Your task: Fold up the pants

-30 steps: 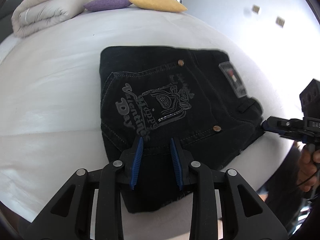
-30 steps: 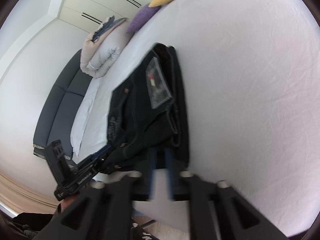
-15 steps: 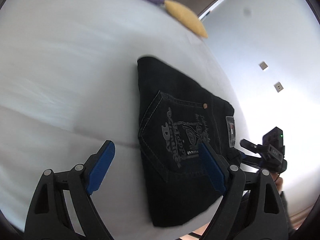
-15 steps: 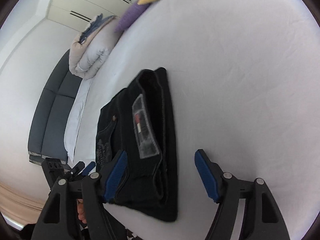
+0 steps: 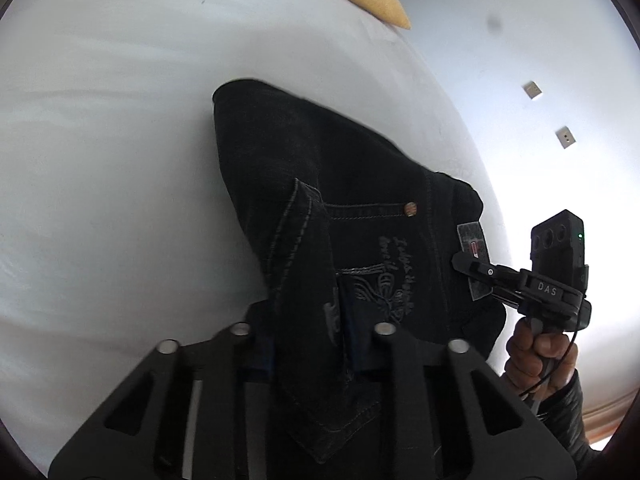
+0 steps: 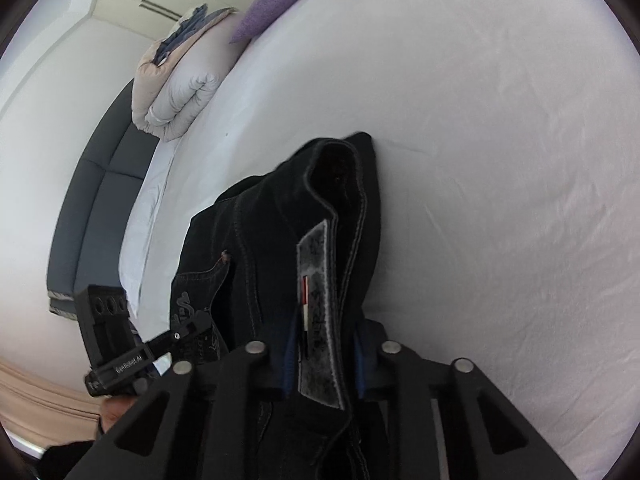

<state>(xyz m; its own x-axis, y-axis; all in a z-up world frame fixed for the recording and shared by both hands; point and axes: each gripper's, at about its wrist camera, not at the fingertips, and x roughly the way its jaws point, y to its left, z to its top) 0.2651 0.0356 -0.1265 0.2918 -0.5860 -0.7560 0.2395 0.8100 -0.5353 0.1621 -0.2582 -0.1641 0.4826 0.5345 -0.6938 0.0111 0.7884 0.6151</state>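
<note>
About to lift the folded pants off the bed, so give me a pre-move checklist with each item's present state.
1. Left gripper has just closed on the pocket edge of the pants: ok.
2. Right gripper has just closed on the waistband by the grey label: ok.
3. Both grips on the near edge: ok.
4. Fold tidy: not ok, near edge bunched.
5. Bed bare beyond the pants: ok.
6. Grip through all layers: cannot tell.

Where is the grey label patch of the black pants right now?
In the right wrist view the grey label patch sits on the pants waistband at lower centre, pinched between the right tool's blue pads, with white bed sheet to its right.
</note>
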